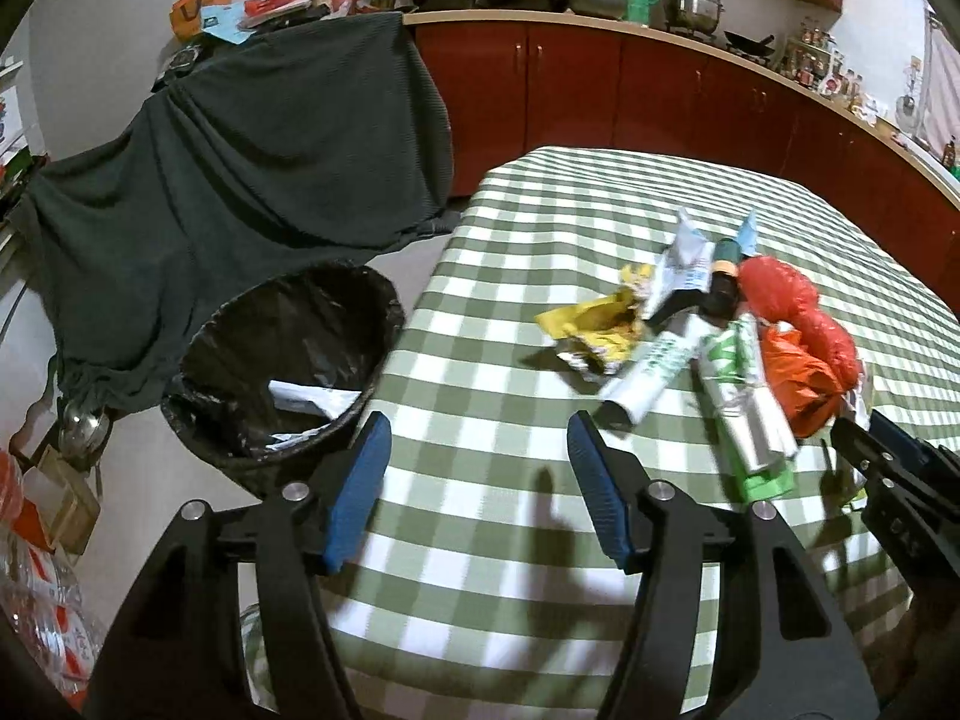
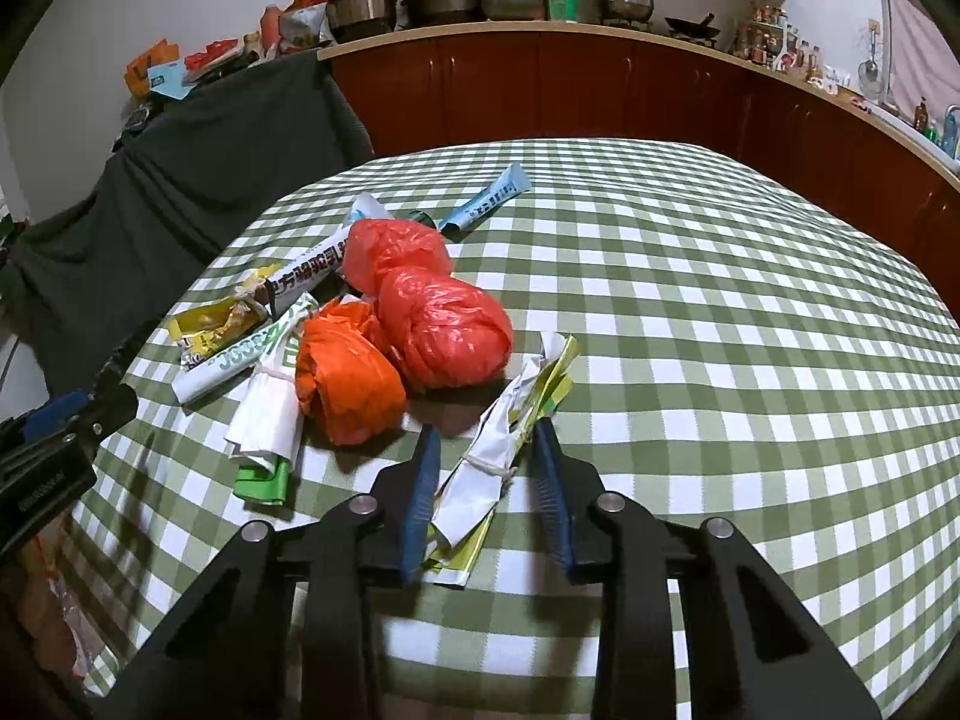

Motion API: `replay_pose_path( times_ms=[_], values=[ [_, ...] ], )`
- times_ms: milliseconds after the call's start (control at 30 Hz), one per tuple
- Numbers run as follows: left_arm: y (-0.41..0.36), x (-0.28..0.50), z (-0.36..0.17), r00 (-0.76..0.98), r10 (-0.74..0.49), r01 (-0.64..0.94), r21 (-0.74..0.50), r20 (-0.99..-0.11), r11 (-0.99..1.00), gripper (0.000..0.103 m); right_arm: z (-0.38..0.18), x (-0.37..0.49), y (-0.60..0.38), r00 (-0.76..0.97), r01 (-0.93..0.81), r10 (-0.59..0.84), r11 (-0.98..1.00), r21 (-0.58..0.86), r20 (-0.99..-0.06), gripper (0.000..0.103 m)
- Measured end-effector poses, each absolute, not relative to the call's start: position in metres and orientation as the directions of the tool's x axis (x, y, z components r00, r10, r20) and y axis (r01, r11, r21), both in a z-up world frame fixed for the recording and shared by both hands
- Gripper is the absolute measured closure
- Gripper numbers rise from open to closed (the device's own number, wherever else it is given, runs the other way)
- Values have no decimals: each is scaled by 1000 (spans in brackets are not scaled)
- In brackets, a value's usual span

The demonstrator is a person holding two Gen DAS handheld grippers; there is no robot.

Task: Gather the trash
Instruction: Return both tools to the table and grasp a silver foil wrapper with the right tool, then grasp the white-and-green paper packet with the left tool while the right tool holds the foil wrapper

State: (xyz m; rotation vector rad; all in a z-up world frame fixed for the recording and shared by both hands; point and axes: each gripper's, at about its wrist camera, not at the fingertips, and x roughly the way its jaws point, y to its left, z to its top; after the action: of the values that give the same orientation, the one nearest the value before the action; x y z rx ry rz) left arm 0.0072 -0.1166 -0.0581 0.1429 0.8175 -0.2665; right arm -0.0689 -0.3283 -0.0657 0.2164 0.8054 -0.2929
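A pile of trash lies on the green-checked tablecloth [image 2: 690, 300]: a red plastic bag [image 2: 444, 330], an orange bag [image 2: 348, 384], a yellow wrapper [image 1: 600, 324], white-and-green packets [image 1: 744, 396] and a light blue sachet [image 2: 492, 198]. Nearest me, a crumpled white, yellow and green wrapper [image 2: 486, 468] sits lengthwise between my right gripper's [image 2: 485, 429] blue pads, which are shut on it. My left gripper [image 1: 477, 426] hangs open and holds nothing above the table's left edge, between the pile and a black-lined bin [image 1: 384, 306] on the floor. White paper [image 1: 306, 402] lies in the bin.
A dark green cloth [image 1: 240, 168] drapes over furniture behind the bin. Red cabinets [image 1: 600, 90] with pots on the counter run along the back and right. Clutter and a metal ladle [image 1: 84, 432] sit on the floor at the left.
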Motion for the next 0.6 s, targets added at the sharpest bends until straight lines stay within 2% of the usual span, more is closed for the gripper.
replay_pose_path(
  times_ms=[233,267,600],
  values=[
    [-142,-5,-55,636,-224,346,13,-738,938,42,-56,-83,-336,673,339,-197,939,61,-713,80],
    [-145,-7,-55,634,-230,353,12,-739,936,42,-55,-84,-337,674,344,-204,937,56,-710,87],
    [-167,-15,-56,629,-235,381,31,-741,924,42,-58,-91,-357,673,359,-156,924,135,-723,86]
  ],
)
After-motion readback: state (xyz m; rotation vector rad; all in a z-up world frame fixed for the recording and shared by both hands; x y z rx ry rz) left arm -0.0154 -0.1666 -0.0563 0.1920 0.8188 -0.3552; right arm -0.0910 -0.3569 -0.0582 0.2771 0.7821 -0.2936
